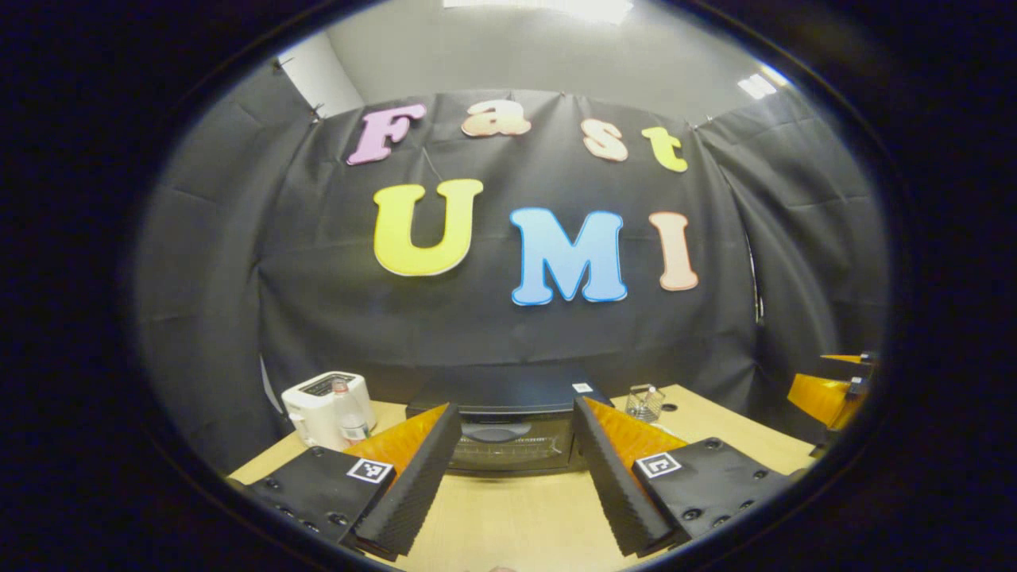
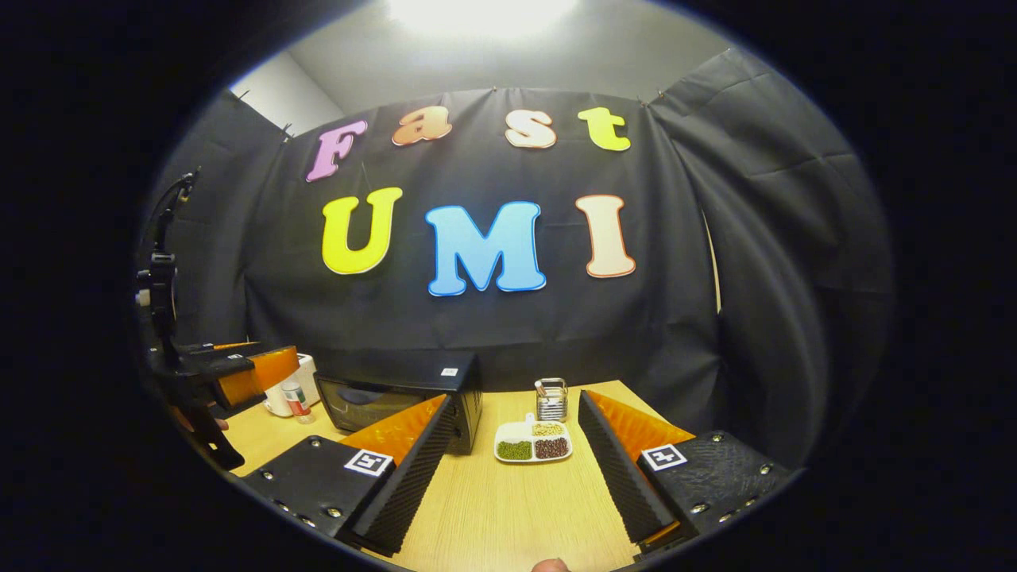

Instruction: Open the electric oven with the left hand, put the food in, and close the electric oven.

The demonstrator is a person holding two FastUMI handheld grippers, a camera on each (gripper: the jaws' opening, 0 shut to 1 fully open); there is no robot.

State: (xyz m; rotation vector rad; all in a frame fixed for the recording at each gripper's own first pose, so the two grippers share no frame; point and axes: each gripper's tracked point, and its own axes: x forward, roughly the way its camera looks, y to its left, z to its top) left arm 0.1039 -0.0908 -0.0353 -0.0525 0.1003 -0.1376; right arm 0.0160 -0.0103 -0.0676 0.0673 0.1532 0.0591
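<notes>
Left gripper view is looking straight at the electric oven (image 1: 508, 433), which is sitting closed at the back of the wooden table (image 1: 508, 524) against the booth's black cloth. The left gripper (image 1: 516, 477) is hovering above the table in front of the oven with its fingers (image 1: 413, 485) spread wide, holding nothing and touching nothing. A white toaster (image 1: 322, 405) is standing left of the oven with a small bottle (image 1: 351, 413) just in front of it, and a wire basket (image 1: 645, 403) is standing to the oven's right. The right gripper (image 1: 834, 389) is showing at the far right edge.

Right gripper view is showing the right gripper (image 2: 516, 477) with its fingers also spread wide and empty, hanging over the table. Between them, farther off, a white divided plate of food (image 2: 532, 443) is lying on the table, just right of the oven (image 2: 397, 401) and in front of the wire basket (image 2: 551, 400). The plate is holding green, dark and pale portions in separate compartments. The left gripper (image 2: 238, 369) is showing at the left, raised near the toaster (image 2: 306, 373) and the bottle (image 2: 296, 400).
</notes>
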